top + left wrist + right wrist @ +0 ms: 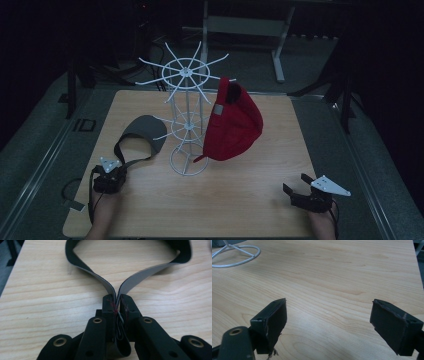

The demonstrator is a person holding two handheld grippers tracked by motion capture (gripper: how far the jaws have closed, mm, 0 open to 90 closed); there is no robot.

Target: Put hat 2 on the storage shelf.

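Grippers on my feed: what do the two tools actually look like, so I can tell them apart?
Both are black. The left tool has a small grey three-cornered plate on top and a dark cable looping beside it. The right tool carries a larger pale three-cornered plate. Up close, the arms have brass-ringed holes and blocky black pads, scuffed at the edges, with reddish marks on the left one's.

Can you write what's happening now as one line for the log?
left gripper: shut on visor strap | right gripper: open, idle | red cap: on rack

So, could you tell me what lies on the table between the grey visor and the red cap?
In the high view, the white wire rack stands between the grey visor and the red cap hung on it.
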